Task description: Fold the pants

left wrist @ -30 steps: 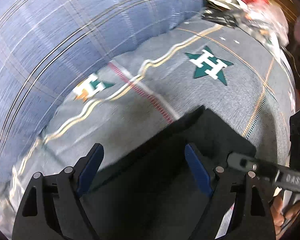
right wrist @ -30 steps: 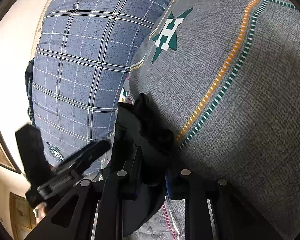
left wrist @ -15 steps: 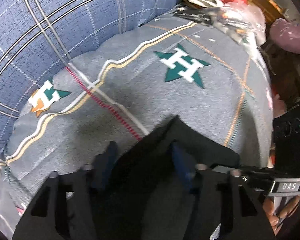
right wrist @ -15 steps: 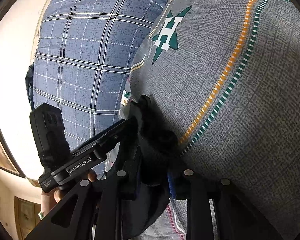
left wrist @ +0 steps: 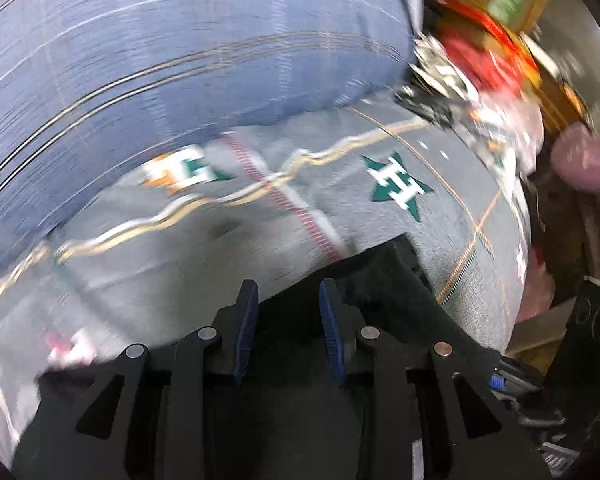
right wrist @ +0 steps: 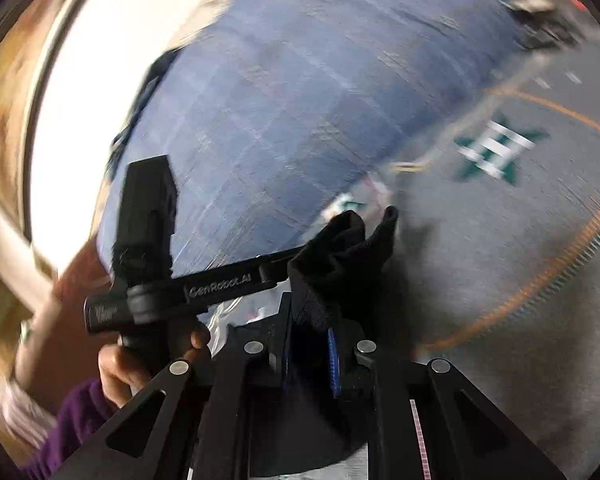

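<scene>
The black pants lie on a grey bedsheet printed with star logos. My left gripper points down at them. Its blue pads are closing, with black cloth filling the narrow gap between them. In the right wrist view a bunch of the pants sticks up out of my right gripper, whose jaws are closing on it. The left gripper reaches in from the left and meets the same bunch. A hand with a purple sleeve holds it.
A big blue plaid pillow lies along the far side of the sheet. Red and white clutter and a pink cushion crowd the right bed edge. A pale wall is at the left.
The left jaws have narrowed from wide apart onto the black cloth. Both grippers have lifted with the pants, the right one rolling. The left gripper has come in close beside the right.
</scene>
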### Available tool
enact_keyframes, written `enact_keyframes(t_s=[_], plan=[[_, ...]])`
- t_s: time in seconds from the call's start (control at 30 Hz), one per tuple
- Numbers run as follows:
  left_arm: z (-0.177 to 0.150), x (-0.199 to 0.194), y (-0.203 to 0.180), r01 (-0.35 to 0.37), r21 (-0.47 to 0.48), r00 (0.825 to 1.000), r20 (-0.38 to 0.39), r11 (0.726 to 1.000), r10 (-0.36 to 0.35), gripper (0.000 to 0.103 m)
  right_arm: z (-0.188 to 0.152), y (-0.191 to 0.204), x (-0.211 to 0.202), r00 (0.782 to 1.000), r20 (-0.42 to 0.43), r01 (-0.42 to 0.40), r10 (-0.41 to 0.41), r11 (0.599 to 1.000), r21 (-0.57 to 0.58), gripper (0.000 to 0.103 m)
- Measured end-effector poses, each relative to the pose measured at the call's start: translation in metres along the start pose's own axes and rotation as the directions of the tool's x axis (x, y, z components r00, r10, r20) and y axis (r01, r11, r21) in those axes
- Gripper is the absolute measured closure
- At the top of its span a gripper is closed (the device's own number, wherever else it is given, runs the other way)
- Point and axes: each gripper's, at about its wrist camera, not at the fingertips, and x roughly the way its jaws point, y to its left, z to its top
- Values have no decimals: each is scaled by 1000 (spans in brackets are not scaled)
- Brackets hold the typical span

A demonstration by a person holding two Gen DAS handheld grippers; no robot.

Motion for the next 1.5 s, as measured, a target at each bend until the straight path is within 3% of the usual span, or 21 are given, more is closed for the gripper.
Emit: enact_keyframes(t_s=[0.1, 0.3, 0.5, 0.67, 0.8, 0.93, 1.03, 1.13, 1.2, 1.3, 1.37, 1.43, 1.5], plan=[[-20, -32, 31, -39, -68, 998, 36, 997, 42, 68, -12, 30, 11, 999, -35, -12, 8, 994, -107, 89], [-89, -94, 89, -183, -171, 978, 69, 968, 197, 59, -40, 69, 45, 984, -159, -102, 77, 982, -156, 89], [-149, -124, 132, -273, -281, 955, 37, 920, 295, 59, -88, 101, 86, 938, -330, -169, 105, 970, -173, 89], [-180, -131, 124, -314, -299, 940, 37, 901, 340, 57, -120, 110, 106, 908, -417, -143, 47, 969, -203, 81], [-182, -133, 105, -322, -290, 935, 52, 901, 351, 51, -107, 106, 88, 899, -417, -208, 135, 969, -134, 59], [-168, -133, 87, -299, -263, 938, 94, 917, 333, 47, -77, 93, 50, 934, -270, -263, 235, 962, -74, 48], [-155, -124, 68, -288, -238, 939, 121, 928, 322, 40, -61, 78, 33, 968, -167, -198, 187, 979, -50, 47], [-143, -104, 54, -341, -202, 925, 104, 918, 366, 39, -57, 70, 35, 985, -156, -81, 69, 994, -72, 48], [-139, -86, 51, -383, -183, 914, 65, 906, 400, 39, -59, 68, 43, 983, -184, -38, 21, 996, -86, 52], [-140, -55, 60, -488, -161, 871, -18, 858, 492, 39, -65, 73, 51, 971, -238, -10, -26, 989, -149, 57], [-147, -47, 68, -498, -172, 866, -47, 850, 498, 37, -70, 75, 54, 964, -260, 9, -61, 981, -196, 57], [-154, -47, 74, -484, -199, 871, -22, 852, 490, 25, -77, 75, 62, 950, -298, 18, -88, 973, -231, 57], [-159, -47, 76, -497, -189, 862, 0, 847, 506, 17, -85, 72, 69, 929, -342, 46, -140, 962, -268, 57]])
